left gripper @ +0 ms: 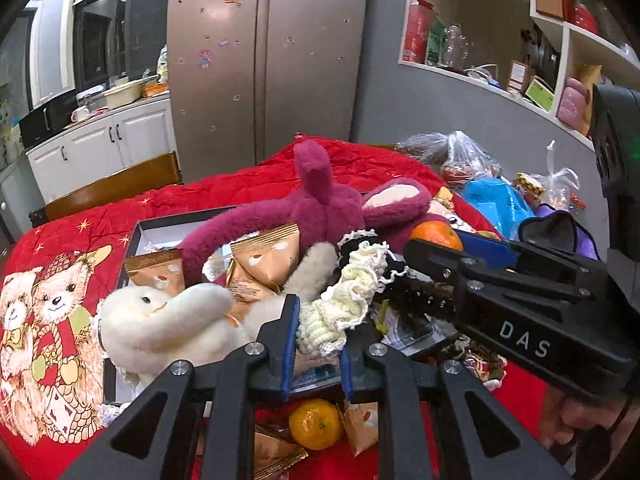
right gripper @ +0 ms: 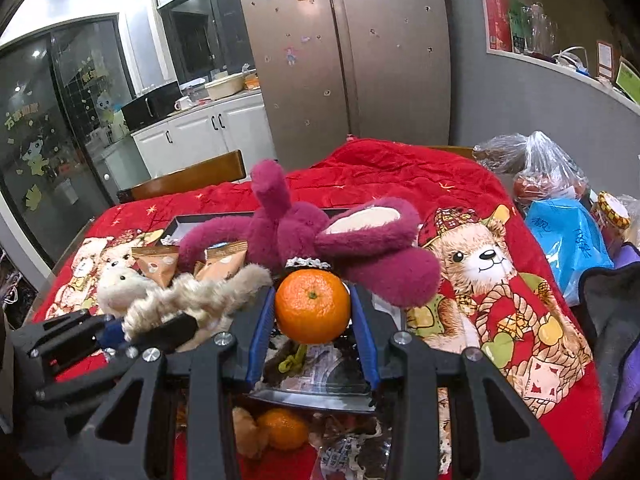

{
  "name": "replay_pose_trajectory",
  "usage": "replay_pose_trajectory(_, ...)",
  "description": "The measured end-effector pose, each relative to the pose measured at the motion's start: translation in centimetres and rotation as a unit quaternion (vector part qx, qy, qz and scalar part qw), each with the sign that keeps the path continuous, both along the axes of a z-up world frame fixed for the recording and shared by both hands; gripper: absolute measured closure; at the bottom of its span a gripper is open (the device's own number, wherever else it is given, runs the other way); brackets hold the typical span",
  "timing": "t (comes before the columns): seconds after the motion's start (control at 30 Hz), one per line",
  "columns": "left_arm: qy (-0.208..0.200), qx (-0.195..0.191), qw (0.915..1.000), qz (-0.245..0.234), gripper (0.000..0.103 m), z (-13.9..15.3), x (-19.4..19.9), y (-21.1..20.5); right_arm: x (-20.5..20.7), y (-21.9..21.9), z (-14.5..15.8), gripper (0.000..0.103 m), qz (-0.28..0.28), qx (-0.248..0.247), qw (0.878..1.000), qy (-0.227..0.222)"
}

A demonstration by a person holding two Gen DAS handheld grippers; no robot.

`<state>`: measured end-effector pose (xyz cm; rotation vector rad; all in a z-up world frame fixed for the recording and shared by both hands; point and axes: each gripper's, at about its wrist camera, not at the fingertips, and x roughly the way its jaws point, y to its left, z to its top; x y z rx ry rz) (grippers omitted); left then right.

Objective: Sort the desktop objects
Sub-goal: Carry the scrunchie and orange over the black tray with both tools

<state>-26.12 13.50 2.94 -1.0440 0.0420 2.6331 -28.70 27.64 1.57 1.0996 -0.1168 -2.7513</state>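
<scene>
Lying loose on the red cloth (right gripper: 400, 184) nearest the cameras: a second orange (left gripper: 316, 424) and snack packets (left gripper: 276, 454), not yet sorted. Gripping an orange (right gripper: 313, 306) in the right gripper (right gripper: 313, 316), jaws closed on its sides, stem end facing the camera; round, so no long axis. Pinching a cream lace band (left gripper: 348, 300) in the left gripper (left gripper: 316, 360), jaws nearly shut, band running up and to the right. Hovering with both over the box (left gripper: 138, 240), already crowded with a white plush (left gripper: 160, 320), packets and a pink plush (right gripper: 320, 232), one pink limb sticking upright. Judging the sort as partway done.
</scene>
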Motion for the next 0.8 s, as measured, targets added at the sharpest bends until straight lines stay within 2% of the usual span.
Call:
replay_pose_trajectory(0.33,-0.006,0.023,0.9997,-0.001,0.085,0.2,-0.2,-0.4,-0.4,-0.4,-0.7,0.064,-0.001,0.013,1.0,-0.011)
replay_pose_trajectory(0.57,-0.006,0.012,0.9999,-0.01,0.085,-0.3,0.0,0.5,-0.5,1.2,-0.4,0.064,-0.021,0.013,1.0,-0.009)
replay_pose_trajectory(0.8,-0.015,0.01,0.9998,-0.012,0.085,-0.9,-0.4,0.8,-0.5,1.3,-0.4,0.064,-0.017,0.003,1.0,-0.011)
